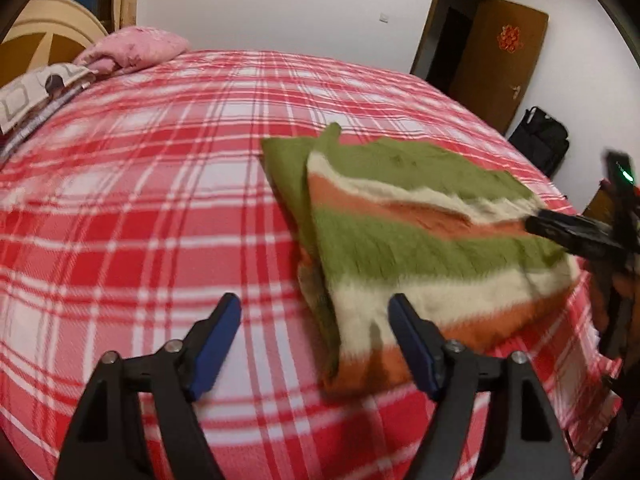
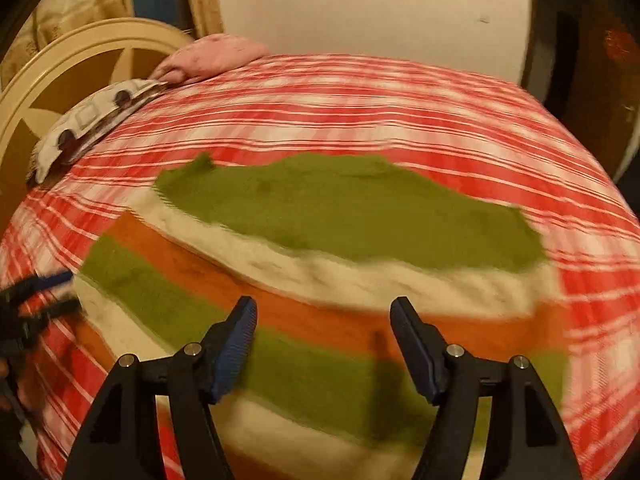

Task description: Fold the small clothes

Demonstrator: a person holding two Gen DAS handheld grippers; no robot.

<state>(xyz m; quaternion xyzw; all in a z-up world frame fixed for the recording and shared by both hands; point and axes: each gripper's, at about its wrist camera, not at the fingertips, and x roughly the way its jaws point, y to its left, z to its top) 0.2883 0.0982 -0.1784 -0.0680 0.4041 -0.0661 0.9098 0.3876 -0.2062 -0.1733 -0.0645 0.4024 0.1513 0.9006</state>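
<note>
A fuzzy garment striped green, cream and orange (image 1: 420, 248) lies folded on the red plaid bed (image 1: 140, 200). My left gripper (image 1: 316, 308) is open and empty just above the bed, at the garment's near left edge. My right gripper (image 2: 324, 312) is open and empty, hovering over the garment (image 2: 340, 248). The right gripper also shows in the left wrist view (image 1: 576, 232) at the garment's right edge. The left gripper shows blurred in the right wrist view (image 2: 36, 300) at the garment's left side.
A pink pillow (image 1: 136, 50) and a patterned cloth (image 1: 36, 92) lie at the bed's far left by a cream headboard (image 2: 80, 64). A brown door (image 1: 496, 60) and a black bag (image 1: 540, 140) stand at the far right.
</note>
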